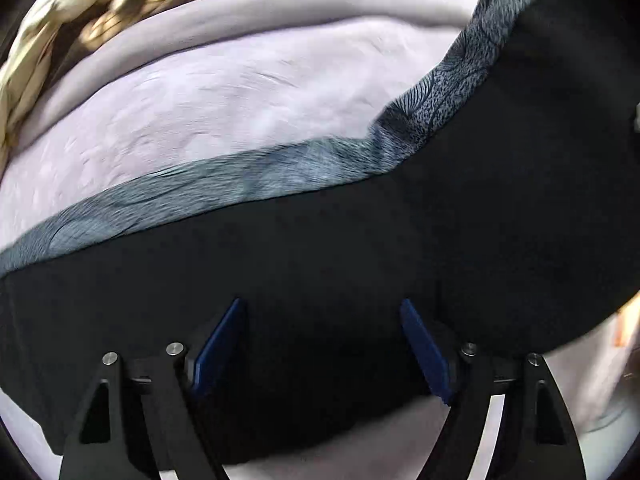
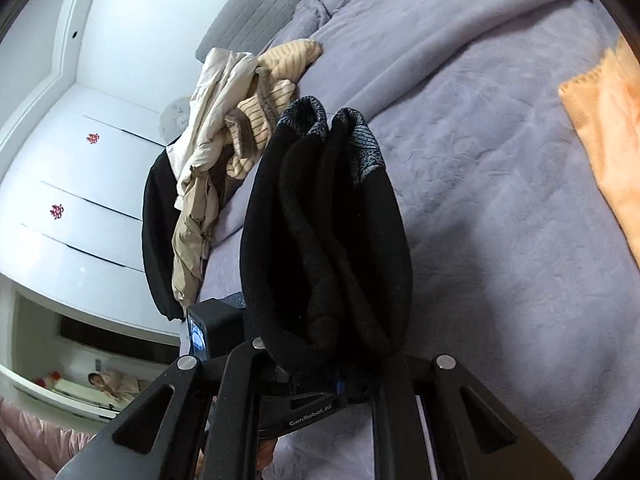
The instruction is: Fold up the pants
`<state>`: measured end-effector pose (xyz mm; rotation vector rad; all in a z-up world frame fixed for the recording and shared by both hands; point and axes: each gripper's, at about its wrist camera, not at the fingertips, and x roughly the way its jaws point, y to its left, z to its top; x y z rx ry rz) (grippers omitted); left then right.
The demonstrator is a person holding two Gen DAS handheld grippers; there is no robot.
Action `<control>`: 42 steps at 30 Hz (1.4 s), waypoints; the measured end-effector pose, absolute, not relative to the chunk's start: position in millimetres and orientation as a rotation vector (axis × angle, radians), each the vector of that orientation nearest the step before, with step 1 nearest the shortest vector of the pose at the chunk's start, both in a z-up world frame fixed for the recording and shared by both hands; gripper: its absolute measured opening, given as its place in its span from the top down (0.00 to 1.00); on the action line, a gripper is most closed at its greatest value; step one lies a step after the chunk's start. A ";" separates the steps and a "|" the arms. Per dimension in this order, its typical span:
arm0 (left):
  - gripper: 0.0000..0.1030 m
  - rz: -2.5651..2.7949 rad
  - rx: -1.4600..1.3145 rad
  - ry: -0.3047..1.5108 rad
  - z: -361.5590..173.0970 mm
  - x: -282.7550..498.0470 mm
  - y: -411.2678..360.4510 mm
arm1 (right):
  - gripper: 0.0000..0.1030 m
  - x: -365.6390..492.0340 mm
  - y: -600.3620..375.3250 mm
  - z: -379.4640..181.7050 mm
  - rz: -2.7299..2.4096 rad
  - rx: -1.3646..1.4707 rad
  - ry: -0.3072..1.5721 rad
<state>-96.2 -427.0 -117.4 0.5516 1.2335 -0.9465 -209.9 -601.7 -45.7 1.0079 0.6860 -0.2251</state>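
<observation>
The right gripper (image 2: 340, 376) is clenched on a bunched end of the black pants (image 2: 320, 240), which drape away from it over the bed (image 2: 500, 200), the grey patterned waistband (image 2: 362, 148) at the far end. The left gripper (image 1: 324, 344) is released, its blue pads (image 1: 218, 350) apart and pointing down just over the flat part of the black pants (image 1: 320, 248), whose long axis runs across its view; nothing sits between them. Beyond lies a pile of beige clothes (image 2: 236, 120).
</observation>
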 end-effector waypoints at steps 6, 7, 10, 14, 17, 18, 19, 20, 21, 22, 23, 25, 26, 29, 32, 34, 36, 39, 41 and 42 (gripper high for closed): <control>0.21 -0.887 0.474 1.217 -75.3 -34.8 -329.1 | 0.87 -147.8 -528.4 -8.0 -0.263 0.763 0.789; 0.21 -0.865 0.470 1.225 -72.5 -22.4 -313.6 | 0.86 -132.5 -514.0 -7.6 -0.265 0.732 0.813; 0.21 -0.779 0.464 1.255 -72.7 12.4 -264.6 | 0.85 -72.7 -461.6 -21.3 -0.254 0.592 0.926; 0.21 -0.642 0.457 1.273 -80.2 50.9 -204.2 | 0.75 0.7 -380.4 -73.6 -0.269 0.364 1.116; 0.21 -0.588 0.442 1.287 -83.6 67.9 -175.2 | 0.68 32.5 -328.4 -105.8 -0.380 0.068 1.253; 0.21 -0.580 0.433 1.294 -84.2 72.1 -167.4 | 0.65 36.4 -313.9 -105.1 -0.402 -0.037 1.261; 0.21 -0.576 0.425 1.298 -84.3 75.6 -159.9 | 0.57 37.7 -301.2 -100.2 -0.405 -0.119 1.256; 0.21 -0.577 0.415 1.303 -83.8 78.6 -155.4 | 0.48 34.6 -288.9 -88.4 -0.373 -0.166 1.229; 0.21 -0.584 0.406 1.306 -82.5 80.8 -152.8 | 0.46 29.3 -282.4 -75.9 -0.332 -0.170 1.203; 0.21 -0.593 0.399 1.310 -81.5 82.1 -153.0 | 0.46 21.5 -279.9 -61.7 -0.290 -0.145 1.178; 0.21 -0.617 0.383 1.319 -78.7 82.1 -155.2 | 0.45 14.5 -284.3 -50.0 -0.261 -0.080 1.163; 0.21 -0.675 0.346 1.342 -66.1 91.1 -162.4 | 0.42 -4.2 -318.4 -36.0 -0.243 0.207 1.144; 0.21 -0.734 0.315 1.369 -63.9 87.7 -171.9 | 0.42 -16.5 -346.2 -37.0 -0.249 0.423 1.125; 0.21 -0.864 0.270 1.431 -69.3 71.4 -208.9 | 0.42 -67.5 -419.6 -67.9 -0.285 1.044 1.006; 0.21 -0.929 0.275 1.461 -81.6 55.5 -241.9 | 0.42 -100.9 -454.6 -96.4 -0.292 1.334 0.864; 0.21 -0.924 0.292 1.453 -86.5 47.2 -258.1 | 0.42 -111.5 -466.8 -113.8 -0.274 1.462 0.794; 0.23 -0.923 0.297 1.474 -96.2 43.0 -270.0 | 0.45 -119.7 -472.0 -130.5 -0.281 1.582 0.745; 0.44 -0.904 0.340 1.495 -108.0 40.9 -279.2 | 0.78 -126.6 -476.1 -148.5 -0.296 1.698 0.697; 0.50 -0.889 0.361 1.480 -106.5 39.0 -278.2 | 0.95 -122.5 -478.3 -151.2 -0.313 1.697 0.729; 0.50 -0.888 0.365 1.467 -96.4 33.0 -275.8 | 0.95 -117.1 -480.2 -146.1 -0.304 1.684 0.727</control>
